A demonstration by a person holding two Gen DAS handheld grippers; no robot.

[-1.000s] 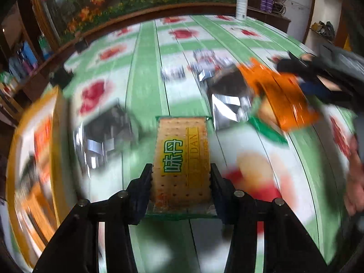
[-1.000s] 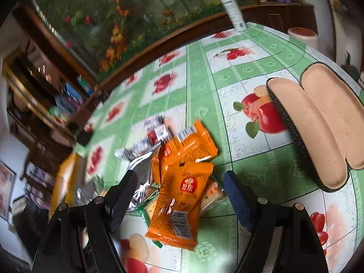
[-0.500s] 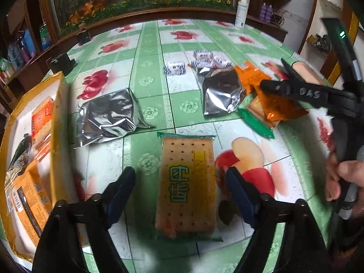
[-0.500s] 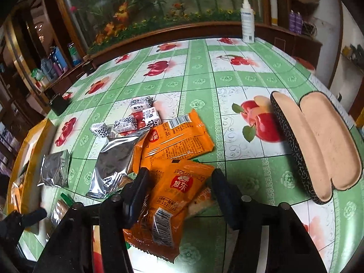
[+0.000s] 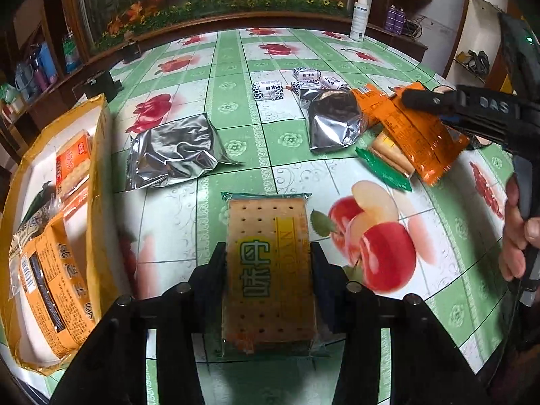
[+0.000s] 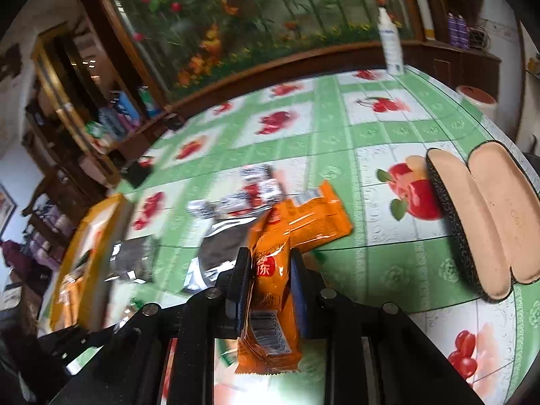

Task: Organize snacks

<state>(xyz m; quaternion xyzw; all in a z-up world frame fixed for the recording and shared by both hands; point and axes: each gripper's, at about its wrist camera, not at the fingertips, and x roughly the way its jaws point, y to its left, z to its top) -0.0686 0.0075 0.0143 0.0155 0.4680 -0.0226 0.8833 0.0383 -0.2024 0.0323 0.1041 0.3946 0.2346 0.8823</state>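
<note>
Since the earlier frames both sets of jaws had been closing — the right gripper point(image 6: 270, 273) from a wide straddle over the orange packets, the left gripper point(image 5: 268, 263) from a looser bracket around the cracker packet point(image 5: 270, 270). At this moment the cracker packet was seen pinched by its long edges between the left jaws, lengthwise along the fingers, its far end over the apple print of the green tablecloth point(image 5: 236, 108); whether it rested on the cloth or was lifted clear could not be told. One orange snack packet point(image 6: 270, 290) was clamped between the right jaws, nearly pressed together, the wrapper crumpled by the squeeze — a narrow grip judged suited to a soft, flat pouch. A second orange packet point(image 6: 314, 222) lay just behind it, beside a silver foil pouch point(image 5: 332, 119) and some small wrapped candies point(image 5: 268, 89). Another foil pouch point(image 5: 175, 152) lay apart, nearer the yellow box point(image 5: 99, 155) at the left edge, where packets were already stacked. The box was judged the likely destination. An open spectacle case point(image 6: 486, 216) lay well to the right, untouched.
</note>
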